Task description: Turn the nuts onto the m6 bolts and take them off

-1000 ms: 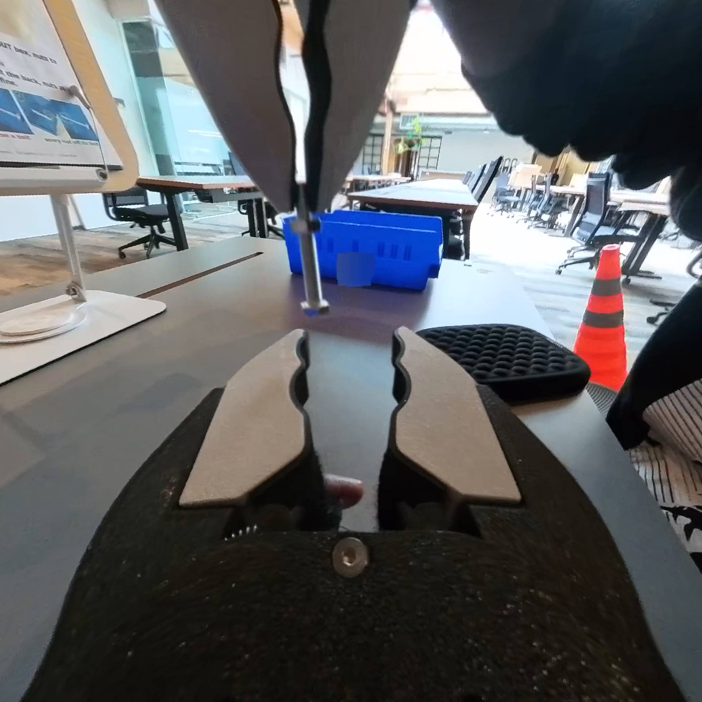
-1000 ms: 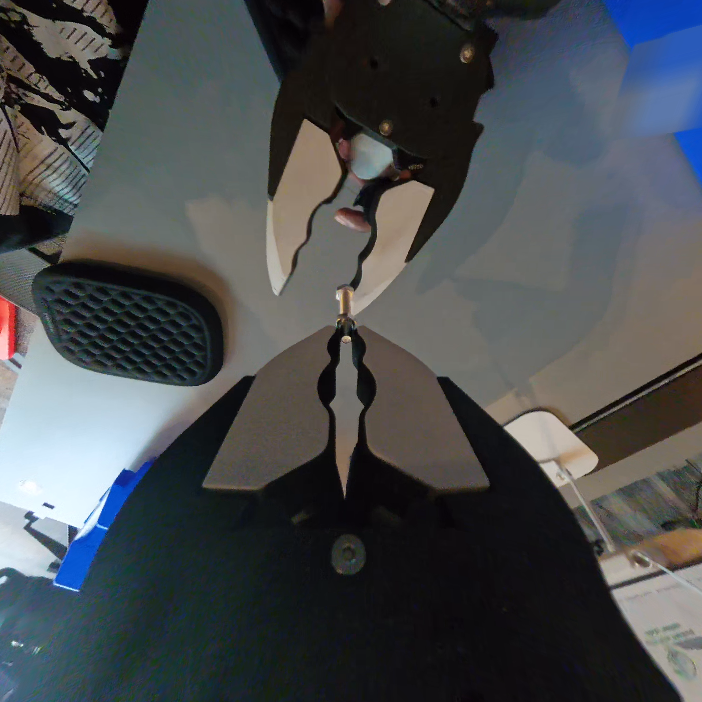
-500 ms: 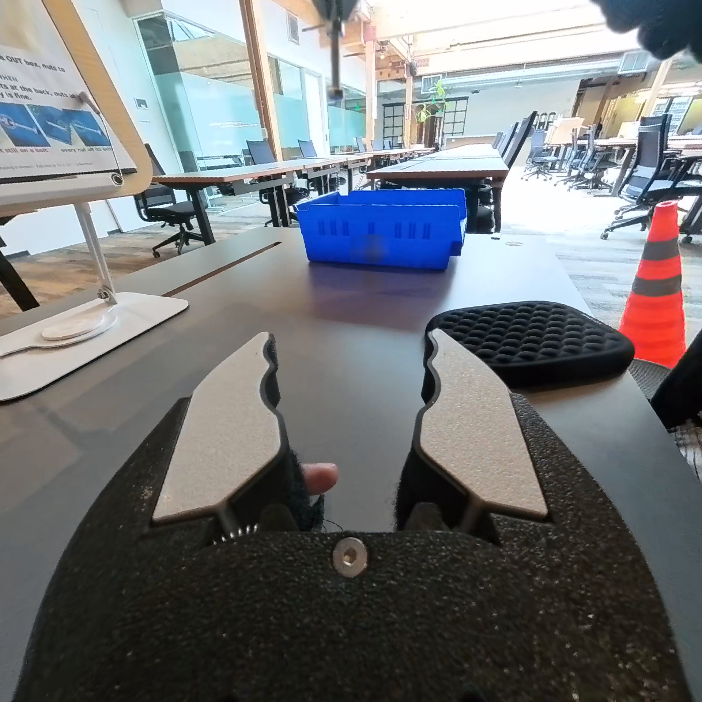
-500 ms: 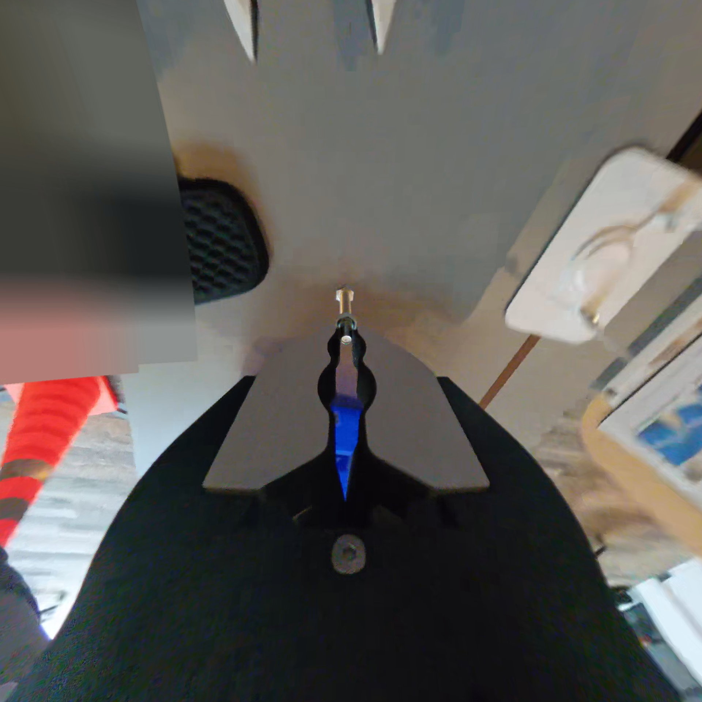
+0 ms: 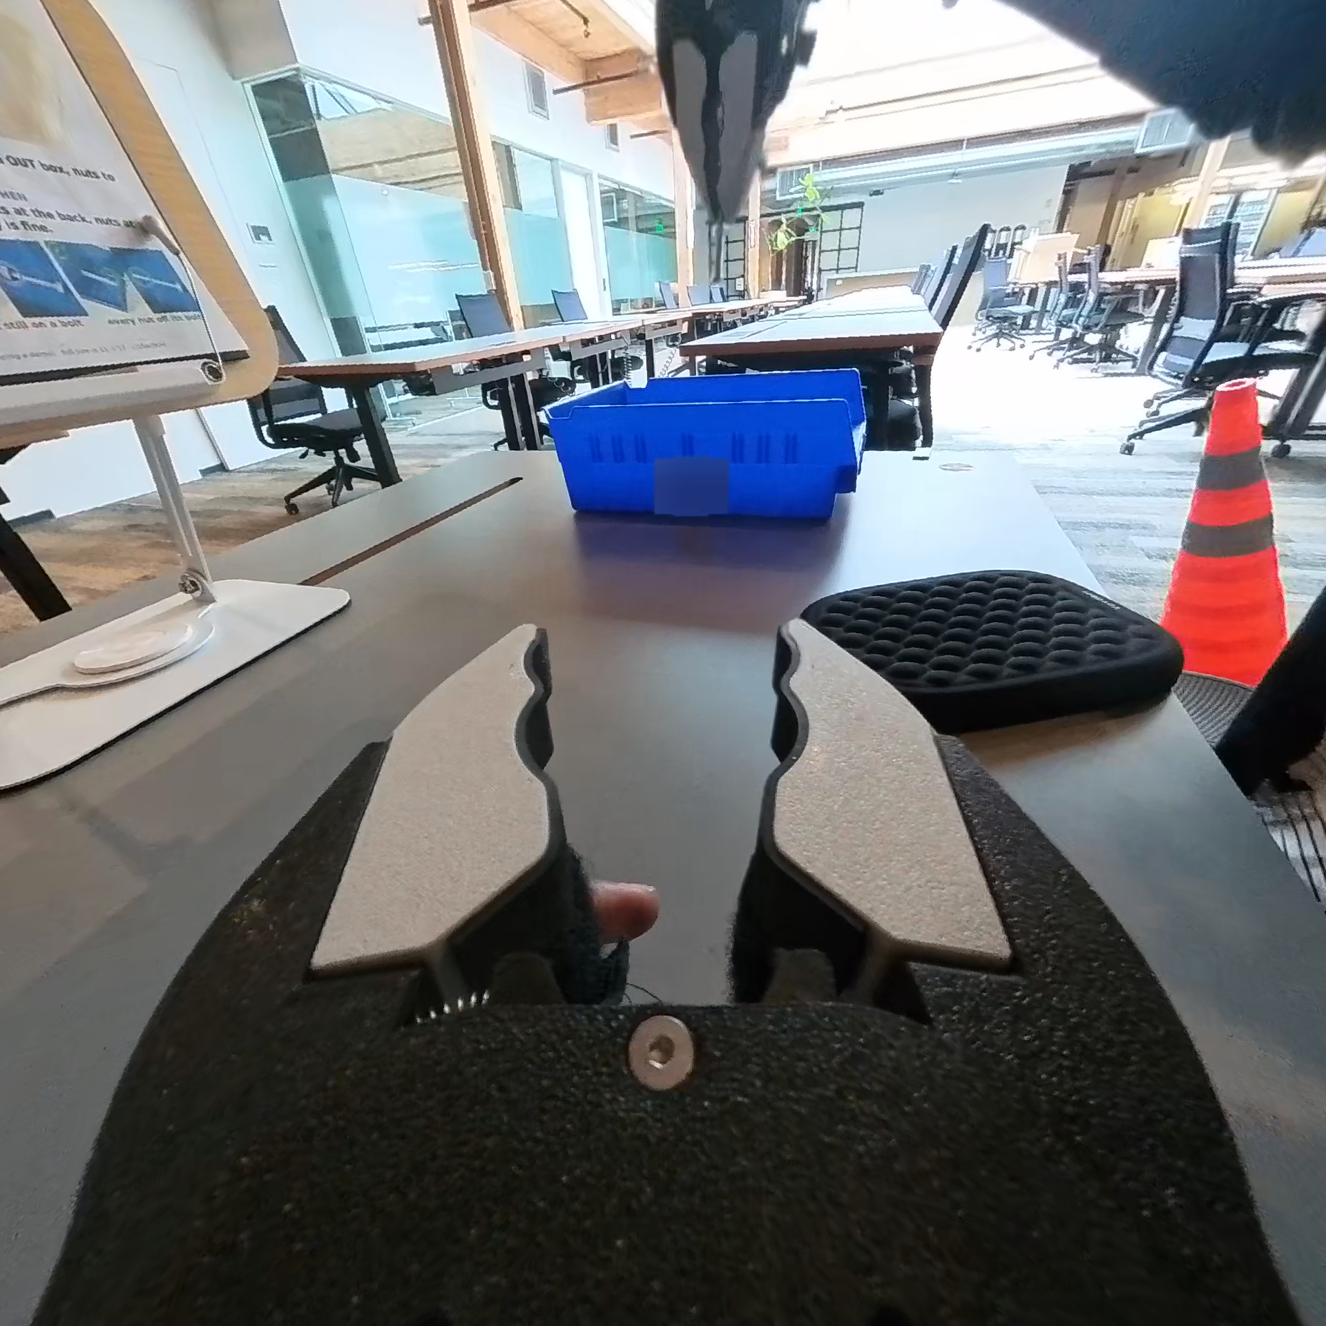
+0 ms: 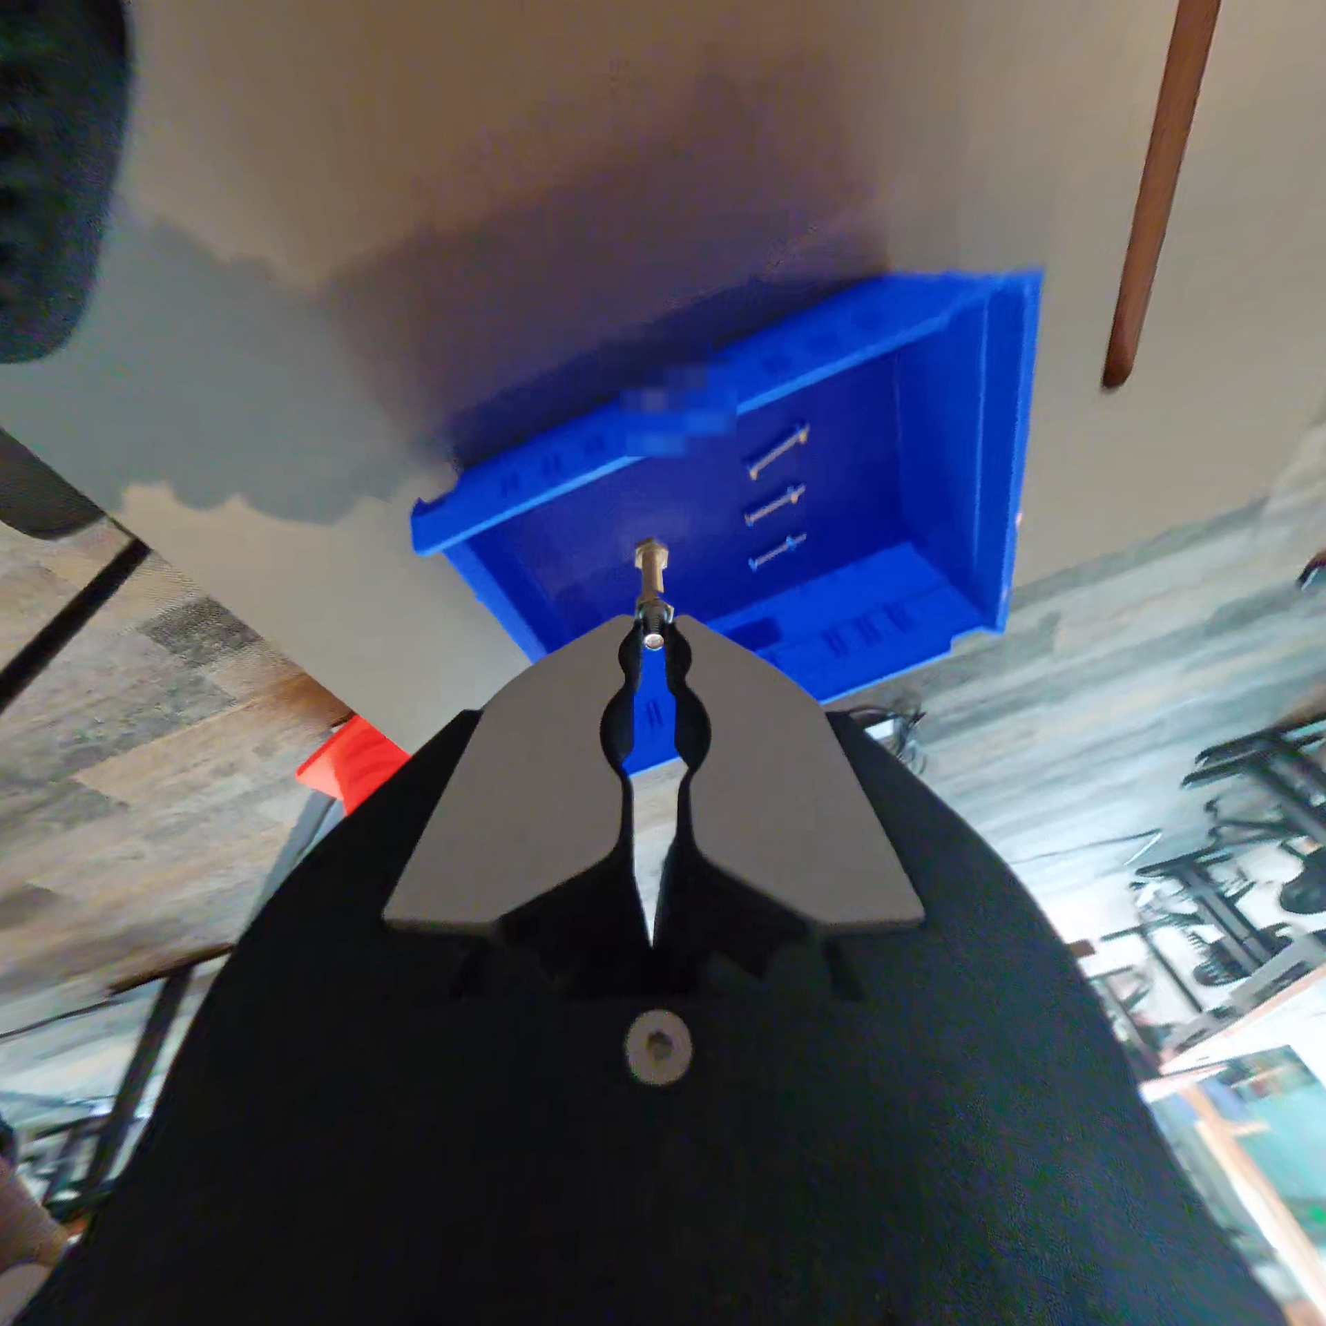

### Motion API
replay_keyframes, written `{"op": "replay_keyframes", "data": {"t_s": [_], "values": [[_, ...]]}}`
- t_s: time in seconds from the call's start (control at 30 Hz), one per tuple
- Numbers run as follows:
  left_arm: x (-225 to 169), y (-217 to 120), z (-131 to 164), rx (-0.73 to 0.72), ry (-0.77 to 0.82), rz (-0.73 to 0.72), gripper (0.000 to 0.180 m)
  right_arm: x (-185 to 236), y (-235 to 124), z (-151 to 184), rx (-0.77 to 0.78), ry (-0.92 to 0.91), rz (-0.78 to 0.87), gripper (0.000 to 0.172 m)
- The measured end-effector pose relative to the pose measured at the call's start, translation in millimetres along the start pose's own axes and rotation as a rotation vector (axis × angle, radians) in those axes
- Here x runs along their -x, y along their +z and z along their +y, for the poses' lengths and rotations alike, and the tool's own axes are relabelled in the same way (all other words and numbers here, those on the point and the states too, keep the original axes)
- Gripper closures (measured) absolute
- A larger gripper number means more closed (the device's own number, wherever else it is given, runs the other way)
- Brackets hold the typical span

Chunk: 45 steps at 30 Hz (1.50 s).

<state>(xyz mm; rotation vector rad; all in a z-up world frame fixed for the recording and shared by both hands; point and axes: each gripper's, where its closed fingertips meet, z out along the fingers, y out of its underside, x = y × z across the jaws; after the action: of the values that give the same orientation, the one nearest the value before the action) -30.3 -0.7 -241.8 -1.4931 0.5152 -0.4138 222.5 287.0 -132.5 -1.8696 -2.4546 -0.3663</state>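
My right gripper (image 6: 651,626) is shut on the threaded end of a silver bolt (image 6: 651,574) with a nut (image 6: 654,611) on it right at the fingertips. The bolt's head points down over the open blue bin (image 6: 940,459). Three more bolts (image 6: 775,502) lie side by side inside the bin. My left gripper (image 5: 660,646) is open and empty, low over the dark table (image 5: 646,574), with the bin (image 5: 717,445) ahead of it. The right gripper also shows in the left wrist view (image 5: 717,129), high above the bin.
A black honeycomb pad (image 5: 990,646) lies on the table to the right of my left gripper. A white stand (image 5: 179,617) holding an instruction sheet is at the left. An orange cone (image 5: 1227,531) stands on the floor beyond the table's right edge. A slot (image 6: 1155,186) runs along the table. My hands' fingertips stand some 40 centimetres from each other. To the slot (image 6: 1155,186): right tips about 40 centimetres, left tips about 55 centimetres.
My left gripper opened wide beside the bolt's head, then narrowed a little, staying empty. My right gripper lifted the bolt with its nut away and carried it over the blue bin.
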Motion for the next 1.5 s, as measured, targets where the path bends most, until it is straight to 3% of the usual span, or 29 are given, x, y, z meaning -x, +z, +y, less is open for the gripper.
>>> {"op": "replay_keyframes", "data": {"t_s": [0.1,0.27,0.43,0.67,0.83,1.1,1.5], "values": [[-2,-2,-4,-0.039,-0.006,0.018,0.131,-13,28,29,0.021,0.091,-0.018,0.167],[-1,-3,-10,-0.092,-0.053,0.031,0.127,-29,78,59,0.021,0.204,-0.016,0.166],[-5,2,-6,-0.08,-0.042,0.053,0.106,-45,126,71,-0.032,0.301,0.05,0.166],[-14,5,-2,-0.077,0.003,0.091,0.108,-70,172,74,-0.184,0.52,0.212,0.166],[-15,4,-3,-0.085,0.006,0.096,0.11,-79,194,75,-0.286,0.667,0.31,0.166],[-17,4,-2,-0.07,0.035,0.098,0.111,-80,217,67,-0.406,0.756,0.37,0.166],[-16,4,-1,-0.066,0.037,0.087,0.111,-68,238,77,-0.395,0.811,0.387,0.161]]}}
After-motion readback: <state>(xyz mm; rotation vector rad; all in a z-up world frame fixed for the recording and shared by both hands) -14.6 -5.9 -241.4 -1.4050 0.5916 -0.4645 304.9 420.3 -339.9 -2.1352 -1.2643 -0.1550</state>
